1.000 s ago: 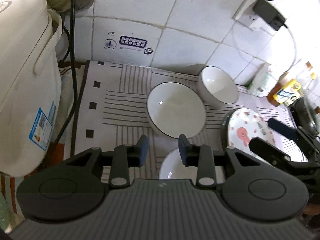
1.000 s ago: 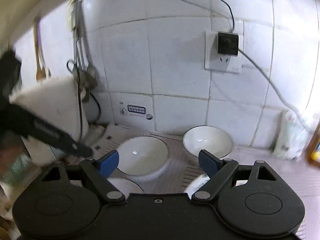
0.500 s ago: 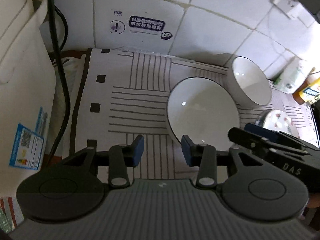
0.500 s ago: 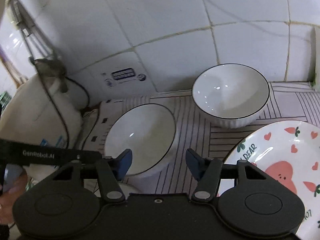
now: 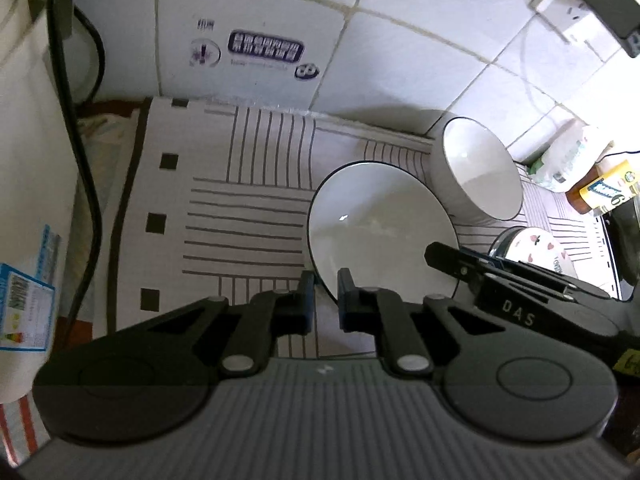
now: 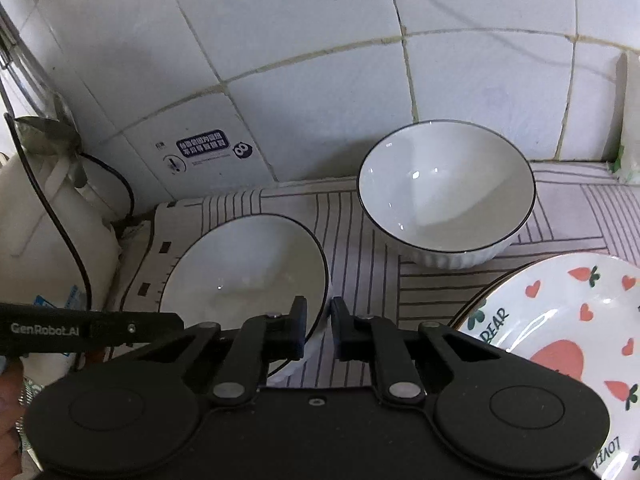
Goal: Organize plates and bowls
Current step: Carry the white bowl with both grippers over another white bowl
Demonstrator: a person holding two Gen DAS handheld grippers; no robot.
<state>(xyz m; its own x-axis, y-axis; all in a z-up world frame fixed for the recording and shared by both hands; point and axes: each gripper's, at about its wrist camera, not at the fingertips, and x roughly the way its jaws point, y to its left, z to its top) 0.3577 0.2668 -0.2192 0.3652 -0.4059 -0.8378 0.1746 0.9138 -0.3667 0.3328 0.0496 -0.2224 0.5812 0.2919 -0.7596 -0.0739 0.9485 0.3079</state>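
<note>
A shallow white bowl with a dark rim (image 5: 380, 224) (image 6: 244, 272) sits on the striped mat. My left gripper (image 5: 323, 296) is shut on its near left rim. My right gripper (image 6: 319, 328) is shut on its near right rim. A deeper ribbed white bowl (image 5: 480, 172) (image 6: 444, 196) stands behind it to the right, near the wall. A patterned plate with red hearts (image 6: 568, 344) (image 5: 536, 248) lies at the right on a darker-rimmed plate. The right gripper's body (image 5: 520, 292) shows in the left wrist view.
A white rice cooker (image 5: 28, 184) (image 6: 48, 216) with a black cord stands at the left. The tiled wall (image 6: 320, 80) rises behind the mat. A packet (image 5: 564, 156) and a bottle with a yellow label (image 5: 604, 192) are at the far right.
Both grippers have closed from open onto the shallow bowl's rim, and both have moved closer to it.
</note>
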